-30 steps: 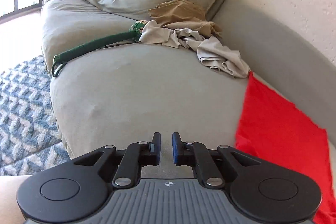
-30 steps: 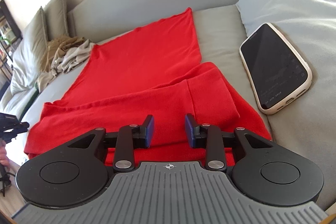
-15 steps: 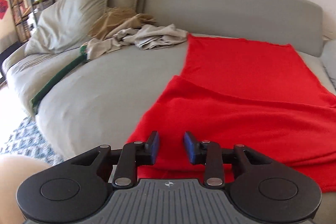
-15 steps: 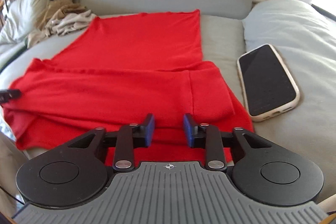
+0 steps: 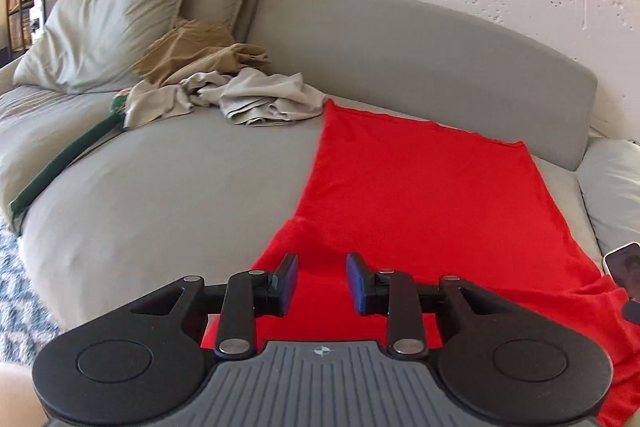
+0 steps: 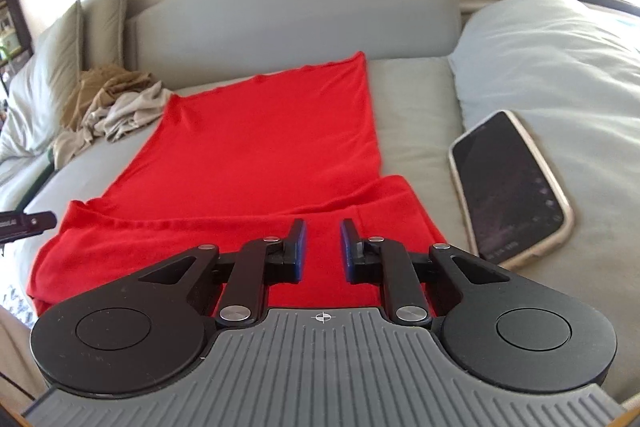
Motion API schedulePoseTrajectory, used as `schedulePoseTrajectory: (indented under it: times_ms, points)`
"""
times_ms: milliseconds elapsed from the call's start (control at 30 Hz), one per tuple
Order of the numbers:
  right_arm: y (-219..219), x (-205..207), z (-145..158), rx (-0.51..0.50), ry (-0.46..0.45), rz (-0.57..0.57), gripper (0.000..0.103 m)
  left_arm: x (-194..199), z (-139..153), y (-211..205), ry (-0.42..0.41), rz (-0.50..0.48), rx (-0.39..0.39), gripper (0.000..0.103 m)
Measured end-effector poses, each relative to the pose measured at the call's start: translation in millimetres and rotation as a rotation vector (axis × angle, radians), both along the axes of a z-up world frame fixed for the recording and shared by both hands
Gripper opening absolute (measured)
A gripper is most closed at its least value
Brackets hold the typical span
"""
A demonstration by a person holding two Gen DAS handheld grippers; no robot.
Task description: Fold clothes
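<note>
A red garment lies flat on the grey sofa seat, its front part folded over in a band. My left gripper hovers over the garment's front left corner. Its jaws are closing, and I see no cloth pinched between the blue pads. My right gripper hangs above the front right part of the folded band. Its jaws are closing too, with only the cloth below showing through the gap. The left gripper's tip shows at the left edge of the right wrist view.
A phone lies face up on a pale cushion right of the garment. A crumpled beige and tan clothes pile sits at the back left, by a green strap and pillows. A patterned rug lies below the sofa's left edge.
The left gripper swung right from the bare sofa seat to the red garment's front left corner, and its jaws stand wider. The right gripper's jaws have narrowed.
</note>
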State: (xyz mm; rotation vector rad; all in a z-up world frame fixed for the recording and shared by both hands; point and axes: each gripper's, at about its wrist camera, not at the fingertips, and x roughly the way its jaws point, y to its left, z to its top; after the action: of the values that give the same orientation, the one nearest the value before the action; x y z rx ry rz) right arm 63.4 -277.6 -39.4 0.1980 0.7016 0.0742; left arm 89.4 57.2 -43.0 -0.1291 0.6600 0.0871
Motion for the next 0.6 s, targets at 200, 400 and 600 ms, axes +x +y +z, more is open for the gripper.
schedulePoseTrajectory:
  times_ms: [200,400,600]
  points:
    - [18.7,49.7,-32.5,0.097,0.033,0.045,0.02,36.9,-43.8,21.1,0.041,0.082,-0.048,0.021]
    - [-11.9,54.0,-48.5,0.065,0.001,-0.182,0.0,30.8,-45.7,32.2,0.027,0.155,-0.11,0.015]
    - [-21.0,45.8,-32.9,0.1,0.002,-0.188,0.015,23.6,-28.2,25.4,0.042,0.098,-0.097,0.024]
